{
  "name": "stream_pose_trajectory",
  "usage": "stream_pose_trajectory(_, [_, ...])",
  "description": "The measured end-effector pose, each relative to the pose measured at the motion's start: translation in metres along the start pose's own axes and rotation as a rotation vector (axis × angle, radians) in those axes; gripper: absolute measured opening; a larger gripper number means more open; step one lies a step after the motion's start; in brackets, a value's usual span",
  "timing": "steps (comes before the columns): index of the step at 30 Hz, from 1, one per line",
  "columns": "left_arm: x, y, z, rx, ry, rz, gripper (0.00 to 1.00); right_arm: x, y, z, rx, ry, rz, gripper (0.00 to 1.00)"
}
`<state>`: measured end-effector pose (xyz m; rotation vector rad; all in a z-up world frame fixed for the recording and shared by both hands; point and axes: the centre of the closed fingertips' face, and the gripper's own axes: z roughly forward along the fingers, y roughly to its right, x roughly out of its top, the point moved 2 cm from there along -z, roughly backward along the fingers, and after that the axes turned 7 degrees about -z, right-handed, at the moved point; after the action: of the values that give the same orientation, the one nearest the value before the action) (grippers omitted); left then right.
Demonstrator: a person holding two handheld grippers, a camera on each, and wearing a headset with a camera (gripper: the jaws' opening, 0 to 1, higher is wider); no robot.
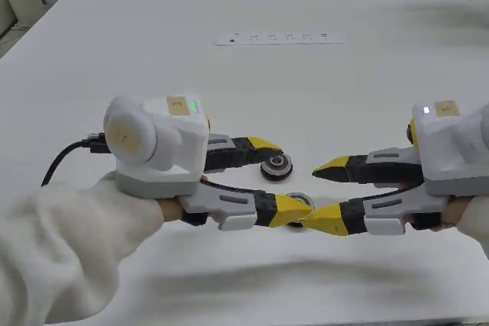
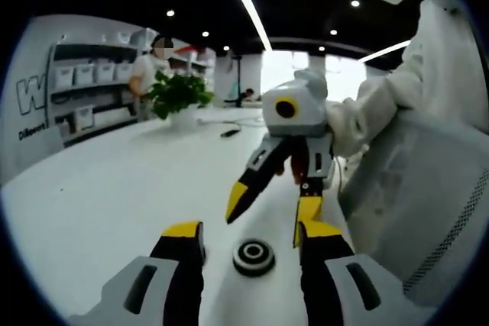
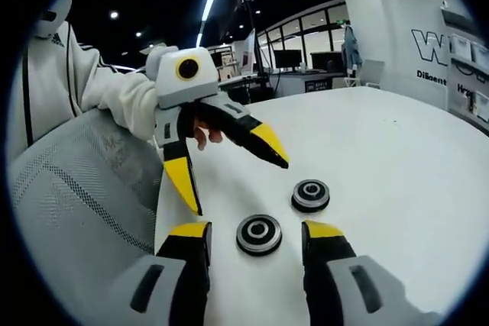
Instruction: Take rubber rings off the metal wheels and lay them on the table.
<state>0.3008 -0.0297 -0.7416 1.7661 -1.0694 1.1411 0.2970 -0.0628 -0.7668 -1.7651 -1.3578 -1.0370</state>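
Black rubber rings (image 3: 246,235) sit on both metal wheels (image 3: 310,195), none off yet. Left gripper (image 2: 248,228) apart around far wheel (image 1: 276,165). Right gripper (image 3: 256,228) apart around near wheel (image 1: 302,201), at 5 o'clock of it on the table (image 1: 229,5).

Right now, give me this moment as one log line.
left gripper open, black-ringed metal wheel between jaws | right gripper open, likewise | second wheel beside, on white table | rings still on

Left claw (image 1: 286,177) and right claw (image 1: 315,195), both agape, tip to tip.
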Motion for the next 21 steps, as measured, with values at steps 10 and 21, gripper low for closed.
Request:
stream_pose_trajectory(10, [-0.015,-0.003,0.009,-0.004,-0.048,0.009,0.43,-0.012,-0.003,0.003,0.014,-0.037,-0.001,0.37])
stream_pose_trajectory(21, [-0.024,-0.007,0.013,0.013,-0.068,-0.01,0.28,-0.022,0.004,0.004,-0.005,-0.057,0.027,0.32])
